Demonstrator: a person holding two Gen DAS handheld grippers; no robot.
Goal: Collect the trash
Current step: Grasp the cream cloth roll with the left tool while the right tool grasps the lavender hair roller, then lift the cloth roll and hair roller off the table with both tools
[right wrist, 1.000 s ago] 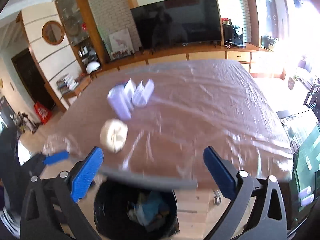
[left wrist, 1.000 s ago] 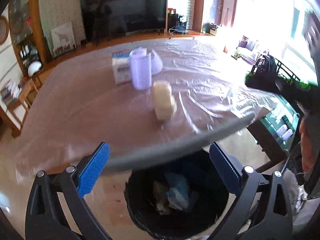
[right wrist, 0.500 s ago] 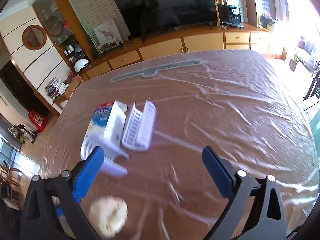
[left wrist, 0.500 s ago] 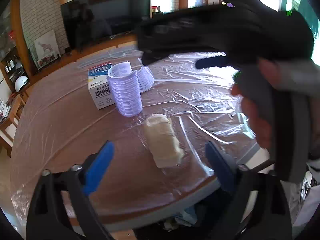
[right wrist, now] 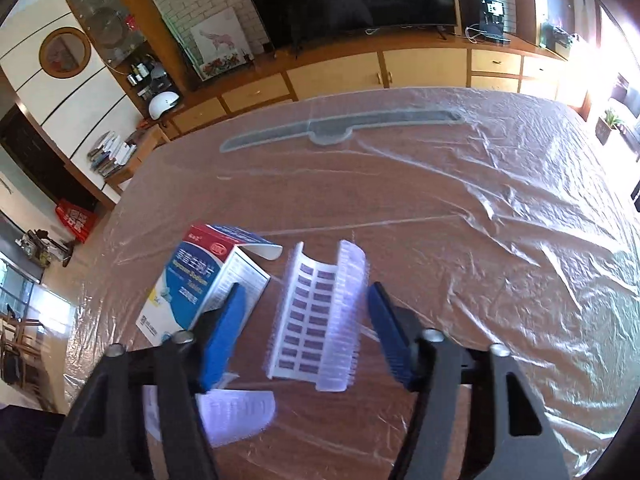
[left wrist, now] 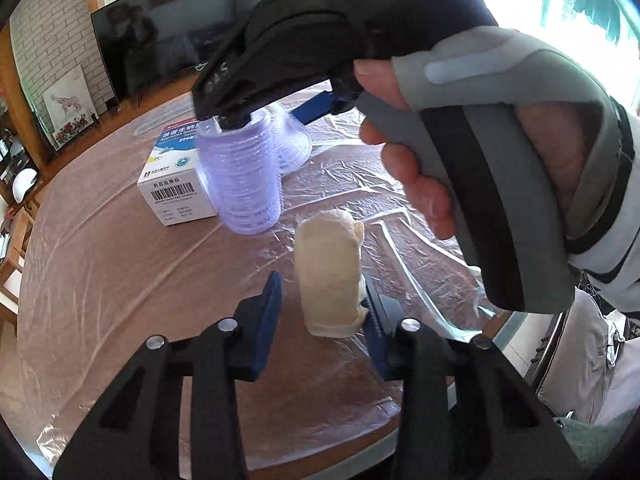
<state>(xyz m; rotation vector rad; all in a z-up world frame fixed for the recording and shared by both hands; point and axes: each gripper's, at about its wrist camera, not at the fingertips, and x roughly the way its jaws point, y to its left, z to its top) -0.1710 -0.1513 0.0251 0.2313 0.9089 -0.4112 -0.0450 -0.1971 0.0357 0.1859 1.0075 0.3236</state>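
Note:
A cream crumpled paper wad (left wrist: 328, 276) lies on the film-covered table between the fingers of my left gripper (left wrist: 322, 304). The jaws are closing: the right pad touches the wad and a gap remains at the left pad. A gloved hand (left wrist: 500, 140) holds my right gripper (left wrist: 276, 116) above the lilac ridged plastic pieces (left wrist: 240, 176). In the right wrist view a white and lilac ridged tray (right wrist: 320, 312) stands between the closing fingers of that right gripper (right wrist: 304, 320), clear of the left pad. A blue and white medicine box (right wrist: 200, 280) lies just left of the tray.
Wrinkled clear film covers the brown table (right wrist: 480, 240). A grey strip (right wrist: 332, 128) lies under the film at the far side. Another lilac piece (right wrist: 236, 412) sits below the right gripper's left finger. The table's near edge (left wrist: 360, 432) runs under the left gripper.
Both grippers moved from above the black bin at the table's edge forward over the table. Both sets of jaws have narrowed, the left around the wad, the right around the ridged tray.

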